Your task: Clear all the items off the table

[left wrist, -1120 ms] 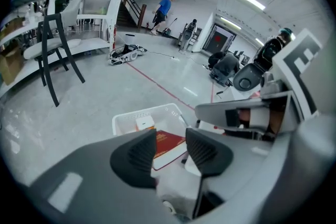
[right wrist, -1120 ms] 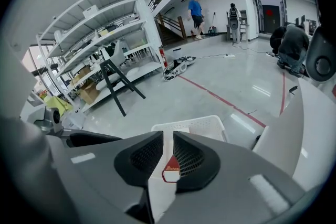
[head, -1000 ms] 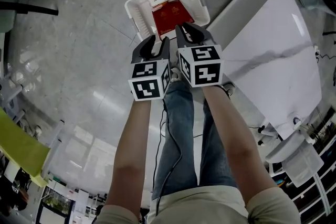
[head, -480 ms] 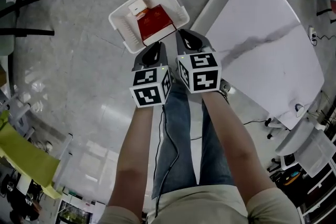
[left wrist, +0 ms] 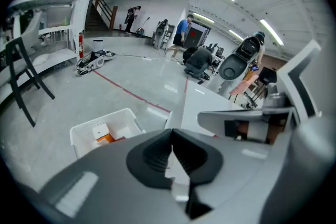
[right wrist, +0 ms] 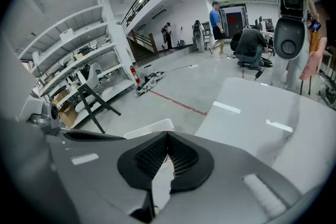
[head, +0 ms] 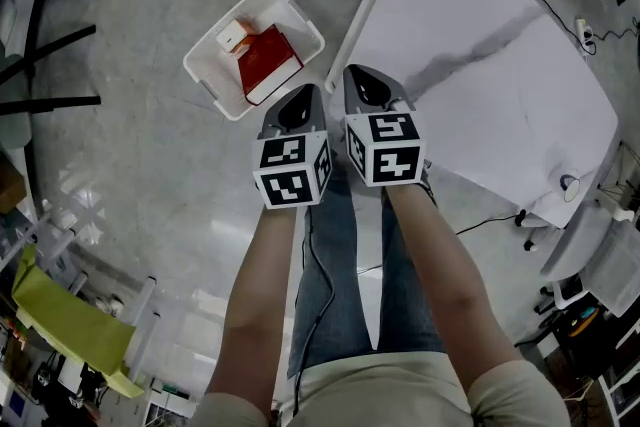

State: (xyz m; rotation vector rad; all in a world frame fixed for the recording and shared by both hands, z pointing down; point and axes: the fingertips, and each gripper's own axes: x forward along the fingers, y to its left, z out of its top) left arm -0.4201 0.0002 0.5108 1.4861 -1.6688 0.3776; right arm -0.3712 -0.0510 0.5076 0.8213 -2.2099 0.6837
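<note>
Head view: my left gripper [head: 297, 103] and right gripper [head: 366, 81], jaws just closed on nothing — the right sits nearer the bare table [head: 480, 85] ahead-right, bin [head: 296, 13] ahead-left.

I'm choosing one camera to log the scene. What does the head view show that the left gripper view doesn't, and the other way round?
Head view only: the person's forearms and jeans. Left gripper view only: people far across the hall, and a close look at the left gripper, jaws shut on nothing. Both: the white bin on the floor beside the white table.
</note>
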